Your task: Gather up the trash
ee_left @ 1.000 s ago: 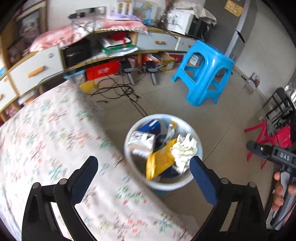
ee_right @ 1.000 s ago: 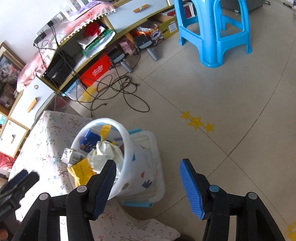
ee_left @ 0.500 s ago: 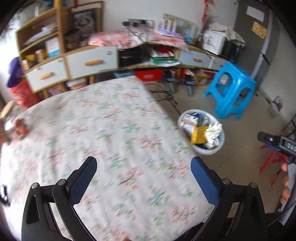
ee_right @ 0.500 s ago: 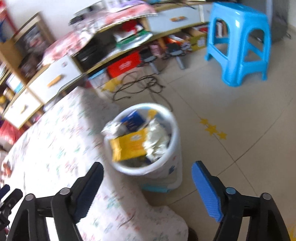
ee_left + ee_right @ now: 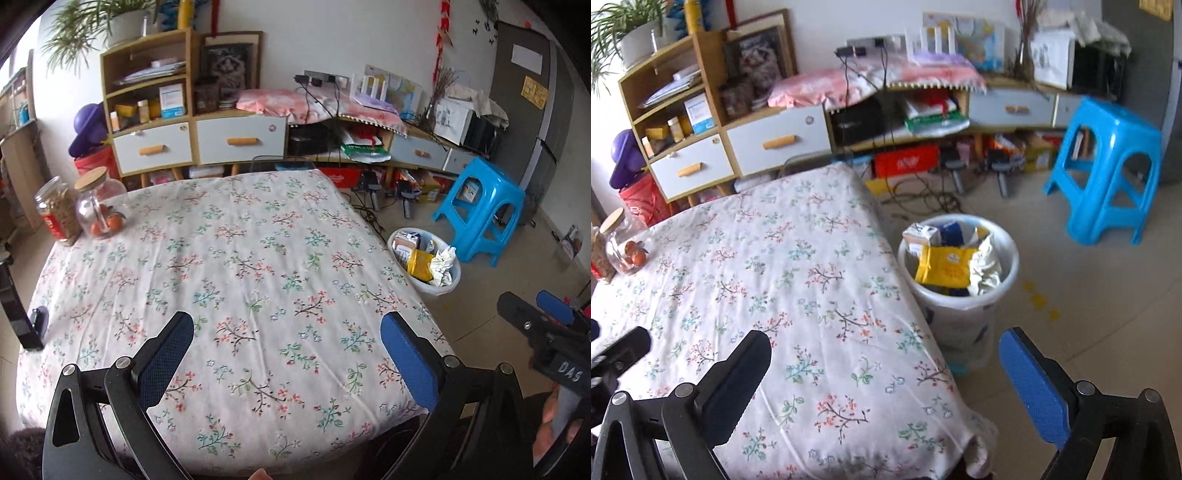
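A white trash bin (image 5: 432,284) (image 5: 960,317) stands on the floor by the table's right edge, filled with a yellow packet (image 5: 945,267), crumpled paper and cartons. My left gripper (image 5: 288,350) hangs open over the near part of the floral tablecloth (image 5: 229,266), nothing between its fingers. My right gripper (image 5: 886,373) is over the table's near right corner with its jaws still opening wide and empty. The right gripper (image 5: 546,332) also shows at the right of the left wrist view, held by a hand.
Two glass jars (image 5: 98,208) stand at the table's far left corner. A dark object (image 5: 22,317) sits at the left edge. A blue plastic stool (image 5: 484,206) stands beyond the bin. Cabinets (image 5: 199,140), cables and boxes line the far wall.
Both grippers have pulled back from the bin toward the near side of the table and risen; the bin now looks smaller. The right gripper's jaws have spread wider.
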Demonstrator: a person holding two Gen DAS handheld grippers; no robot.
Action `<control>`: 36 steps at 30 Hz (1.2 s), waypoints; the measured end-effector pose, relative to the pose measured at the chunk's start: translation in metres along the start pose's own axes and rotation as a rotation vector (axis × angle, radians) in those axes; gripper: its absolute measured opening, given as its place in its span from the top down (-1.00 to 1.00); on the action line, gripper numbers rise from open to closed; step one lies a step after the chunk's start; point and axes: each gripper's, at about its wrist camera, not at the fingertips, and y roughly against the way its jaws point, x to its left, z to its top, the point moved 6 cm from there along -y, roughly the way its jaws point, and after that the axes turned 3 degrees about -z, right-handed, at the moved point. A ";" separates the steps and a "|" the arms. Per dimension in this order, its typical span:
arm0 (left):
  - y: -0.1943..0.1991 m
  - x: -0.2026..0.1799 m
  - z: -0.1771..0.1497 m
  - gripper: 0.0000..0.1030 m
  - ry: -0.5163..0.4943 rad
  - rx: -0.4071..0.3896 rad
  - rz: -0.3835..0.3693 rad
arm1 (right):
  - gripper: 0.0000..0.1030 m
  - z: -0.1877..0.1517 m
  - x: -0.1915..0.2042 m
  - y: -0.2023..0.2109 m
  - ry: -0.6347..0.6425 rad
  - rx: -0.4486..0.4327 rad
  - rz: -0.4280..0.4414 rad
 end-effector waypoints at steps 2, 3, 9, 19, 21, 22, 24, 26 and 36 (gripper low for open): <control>0.001 0.004 -0.003 -0.99 -0.005 -0.009 0.013 | -0.97 -0.006 0.007 -0.006 0.002 -0.011 -0.015; 0.002 0.006 -0.004 -0.99 -0.009 -0.015 0.020 | -0.97 -0.011 0.011 -0.009 0.004 -0.002 -0.014; -0.008 0.017 -0.009 -0.99 -0.004 -0.018 0.054 | -0.97 -0.020 0.023 -0.033 0.029 0.058 -0.026; -0.019 0.021 -0.015 -0.99 0.027 0.021 0.048 | -0.97 -0.027 0.037 -0.038 0.054 0.075 -0.013; -0.019 0.020 -0.015 -0.99 0.026 0.022 0.045 | -0.97 -0.027 0.037 -0.037 0.055 0.070 -0.013; -0.019 0.019 -0.015 -0.99 0.027 0.021 0.046 | -0.97 -0.027 0.036 -0.037 0.053 0.069 -0.013; -0.020 0.019 -0.016 -0.99 0.026 0.023 0.048 | -0.97 -0.027 0.034 -0.037 0.044 0.070 -0.012; -0.020 0.019 -0.017 -0.99 0.027 0.029 0.048 | -0.97 -0.026 0.032 -0.036 0.032 0.069 -0.009; -0.021 0.015 -0.020 -0.99 0.026 0.040 0.044 | -0.97 -0.025 0.030 -0.034 0.021 0.062 -0.007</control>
